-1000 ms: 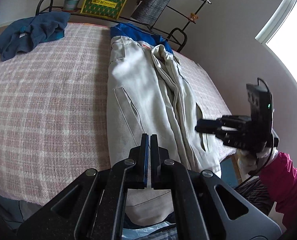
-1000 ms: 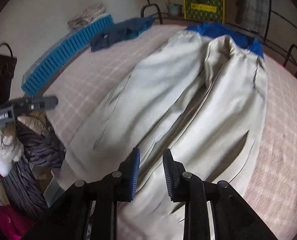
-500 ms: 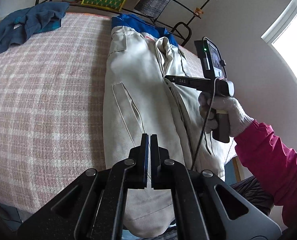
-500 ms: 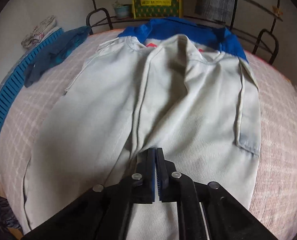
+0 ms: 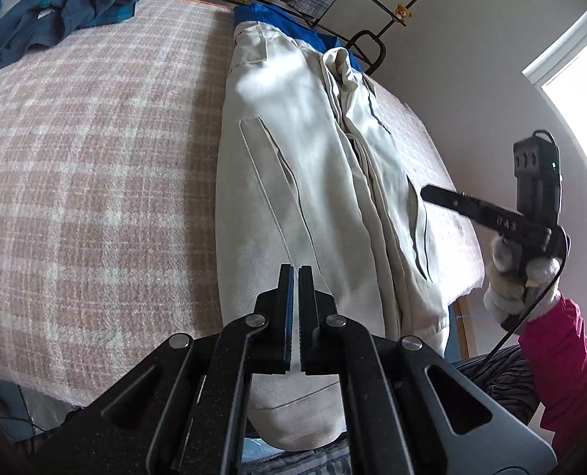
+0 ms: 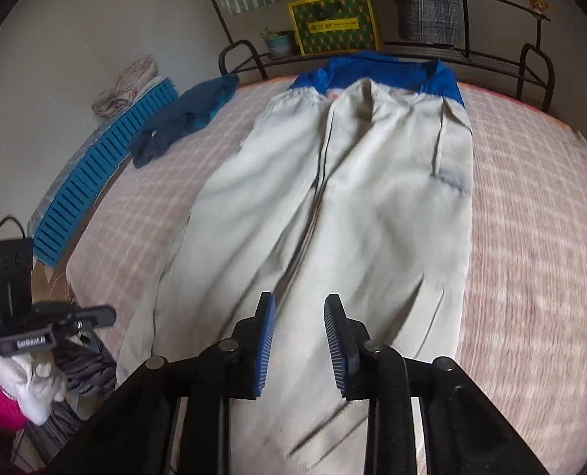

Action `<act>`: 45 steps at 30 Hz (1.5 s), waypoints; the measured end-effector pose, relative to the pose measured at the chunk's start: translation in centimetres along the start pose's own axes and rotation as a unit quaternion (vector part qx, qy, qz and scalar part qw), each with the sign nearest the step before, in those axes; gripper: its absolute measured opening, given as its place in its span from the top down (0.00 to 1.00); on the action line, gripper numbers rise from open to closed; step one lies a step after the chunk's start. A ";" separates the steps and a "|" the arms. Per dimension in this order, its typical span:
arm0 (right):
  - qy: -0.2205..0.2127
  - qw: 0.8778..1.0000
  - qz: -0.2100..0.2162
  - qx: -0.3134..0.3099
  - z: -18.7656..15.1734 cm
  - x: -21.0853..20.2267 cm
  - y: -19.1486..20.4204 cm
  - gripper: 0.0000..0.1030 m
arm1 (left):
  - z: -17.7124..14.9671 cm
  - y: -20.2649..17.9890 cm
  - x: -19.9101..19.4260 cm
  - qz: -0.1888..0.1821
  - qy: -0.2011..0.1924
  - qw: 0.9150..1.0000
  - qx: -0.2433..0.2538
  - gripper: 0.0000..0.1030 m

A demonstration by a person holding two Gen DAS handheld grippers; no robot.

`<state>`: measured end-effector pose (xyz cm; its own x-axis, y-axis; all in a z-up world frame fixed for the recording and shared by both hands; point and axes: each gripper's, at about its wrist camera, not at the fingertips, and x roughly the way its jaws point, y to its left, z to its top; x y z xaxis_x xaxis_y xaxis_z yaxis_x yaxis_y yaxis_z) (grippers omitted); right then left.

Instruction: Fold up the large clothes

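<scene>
The beige jacket (image 6: 333, 206) lies flat along the bed (image 5: 88, 166), collar toward the far edge by the headboard, hem over the near edge. The left gripper (image 5: 296, 277) tilts down over the hem at the near edge, jaws closed together with nothing between them. The right gripper (image 6: 298, 308) angles down above the jacket's lower half; its jaws have just been opening and stand partly apart, empty. A gloved hand (image 5: 515, 277) holds it off the bed's right edge.

- A dark blue garment (image 5: 62, 10) lies crumpled on the far left of the bed (image 5: 76, 166).
- A yellow-green box (image 6: 335, 19) and small potted plant (image 6: 278, 41) stand on the far shelf.
- A blue slatted panel (image 6: 99, 166) leans at the left wall.
</scene>
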<state>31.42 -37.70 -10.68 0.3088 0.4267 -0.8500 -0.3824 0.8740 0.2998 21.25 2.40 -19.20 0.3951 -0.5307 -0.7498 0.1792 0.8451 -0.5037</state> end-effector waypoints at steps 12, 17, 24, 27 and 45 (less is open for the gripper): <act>0.054 0.997 0.018 -0.049 -12.8 -3.1 4.2 0.74 | -4.7 0.2 1.6 -0.015 0.042 0.999 -0.008 1.00; -0.004 1.000 -0.012 0.016 -14.4 -8.4 -0.1 0.34 | -6.0 2.7 -0.5 -0.076 0.055 0.991 -0.094 0.53; 0.036 0.987 0.068 0.138 -15.7 -5.2 -6.1 0.31 | -6.5 5.0 0.3 -0.092 0.085 0.983 -0.137 0.39; 0.038 0.980 0.109 0.160 -16.2 -3.2 -6.4 0.31 | -6.6 6.1 1.3 -0.112 0.093 0.975 -0.170 0.39; 0.092 0.958 0.221 0.157 -15.8 1.8 -5.5 0.37 | -8.2 3.6 4.9 -0.130 0.145 0.969 -0.155 0.47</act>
<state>20.34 -45.43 -20.71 0.0083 0.7484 -0.6632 -0.1505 0.6566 0.7390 16.48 2.26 -28.20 0.0952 -0.7574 -0.6460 -0.0574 0.6437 -0.7631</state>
